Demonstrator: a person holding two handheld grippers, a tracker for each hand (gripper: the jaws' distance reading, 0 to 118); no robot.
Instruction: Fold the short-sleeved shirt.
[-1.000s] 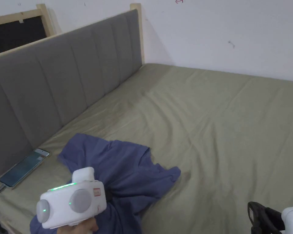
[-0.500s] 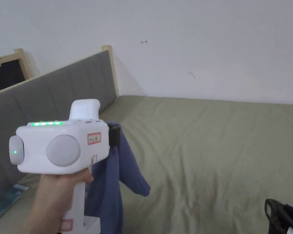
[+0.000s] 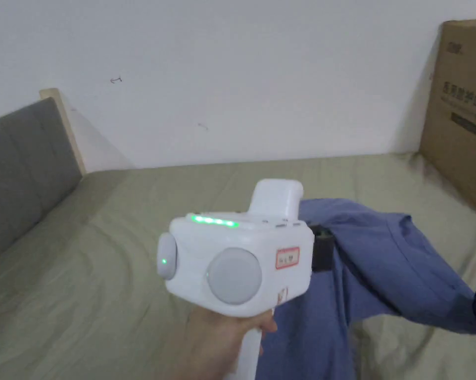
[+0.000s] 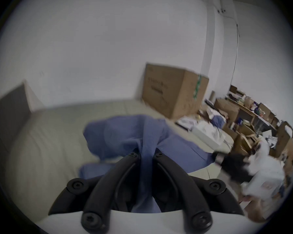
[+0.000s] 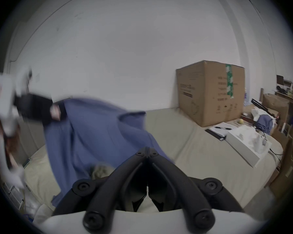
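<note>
The short-sleeved shirt (image 3: 380, 257), blue, hangs lifted above the bed (image 3: 108, 257), stretched between the two tools; raising it clear of the olive sheet presumably lets the cloth fall open so it can be spread flat before any fold is made. The left tool (image 4: 144, 155), held up at centre in the head view, has its jaws drawn narrow on a bunched ridge of the fabric, which runs down between them. The right tool (image 5: 147, 150), at the near right edge of the head view, has its jaws closed tip to tip; the shirt's edge reaches them, but whether cloth is actually pinched between them cannot be told. The left gripper view shows the fold of cloth passing through the left jaws, a detail hidden behind the white tool body in the head view. The right gripper view shows the shirt as a broad slanting sheet from the left tool down toward the right, with its lower hem trailing to the near left. Both gripper views show the whole cardboard box (image 5: 211, 95) at the far right of the bed and cluttered tables beyond it; the head view shows the grey headboard (image 3: 24, 163) at the left.
</note>
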